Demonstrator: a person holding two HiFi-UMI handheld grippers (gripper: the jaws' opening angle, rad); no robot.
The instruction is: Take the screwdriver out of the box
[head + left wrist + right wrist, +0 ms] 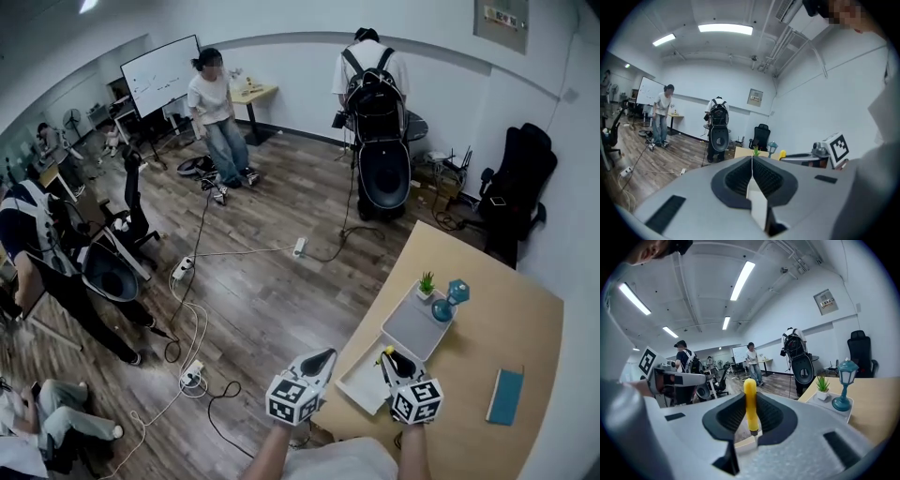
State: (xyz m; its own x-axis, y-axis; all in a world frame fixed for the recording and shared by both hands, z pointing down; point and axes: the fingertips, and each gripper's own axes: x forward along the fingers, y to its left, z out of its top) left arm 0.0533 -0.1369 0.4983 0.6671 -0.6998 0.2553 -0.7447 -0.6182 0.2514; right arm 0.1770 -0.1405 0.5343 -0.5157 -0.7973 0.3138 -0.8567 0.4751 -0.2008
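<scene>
In the head view my right gripper point(392, 360) hangs over the near corner of the wooden table point(497, 328), just above a shallow white open box point(359, 382). It is shut on a yellow-handled screwdriver point(386, 354). The right gripper view shows the yellow handle point(750, 399) upright between the dark pads of the right gripper point(750, 405), metal shank pointing down. My left gripper point(322, 357) floats left of the table edge, over the floor. Its jaws meet in the left gripper view, where the left gripper point(752, 160) holds nothing.
A pale tray point(412, 328) behind the box carries a small potted plant point(427, 284) and a blue lamp ornament point(448, 302). A teal booklet point(506, 396) lies at the table's right. Cables point(192, 309), office chairs and several people fill the wooden floor beyond.
</scene>
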